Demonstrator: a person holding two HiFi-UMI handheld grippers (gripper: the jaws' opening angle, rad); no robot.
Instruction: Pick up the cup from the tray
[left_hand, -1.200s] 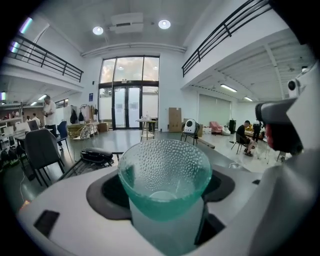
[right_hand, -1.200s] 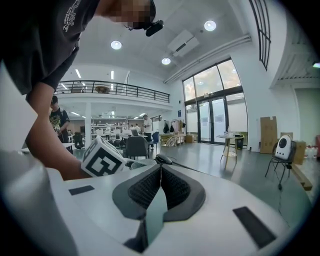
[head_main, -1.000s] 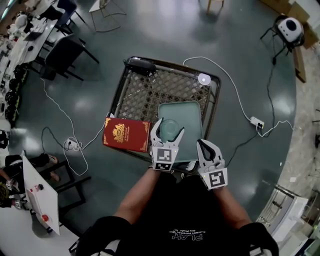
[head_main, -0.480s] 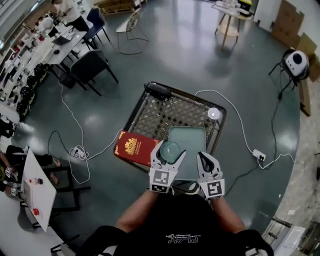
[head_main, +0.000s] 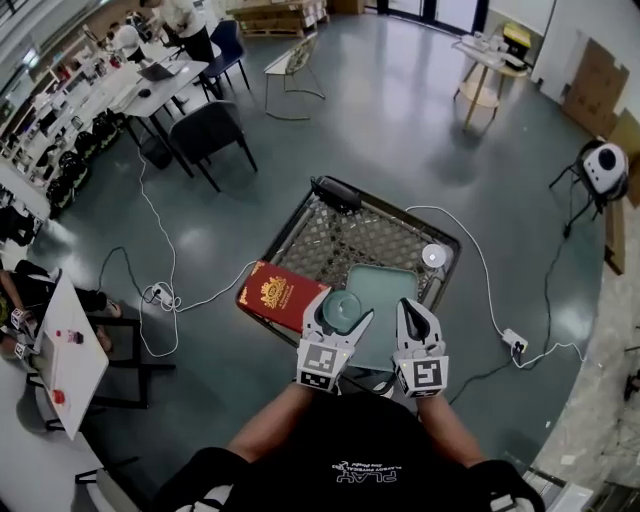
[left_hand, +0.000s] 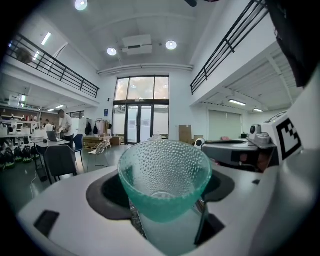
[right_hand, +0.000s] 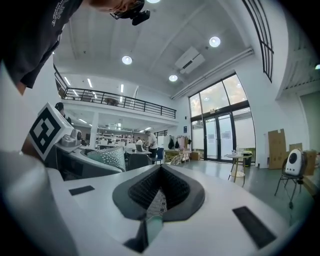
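A teal dimpled glass cup (head_main: 343, 309) sits between the jaws of my left gripper (head_main: 345, 313), which is shut on it, above the left edge of the pale green tray (head_main: 388, 288). In the left gripper view the cup (left_hand: 165, 177) fills the middle, mouth towards the camera, with the room behind it. My right gripper (head_main: 416, 318) hovers over the tray's near edge, beside the left one. Its jaws (right_hand: 159, 196) are shut with nothing held.
The tray lies on a low wicker table (head_main: 340, 235) beside a red book (head_main: 279, 292). A black device (head_main: 335, 192) and a white round disc (head_main: 433, 256) sit at the table's far corners. Cables and a power strip (head_main: 512, 343) cross the floor. Chairs (head_main: 215, 130) stand far left.
The head view has tilted up, so the table sits lower and smaller in the frame. The left gripper keeps hold of the cup; both grippers stay side by side.
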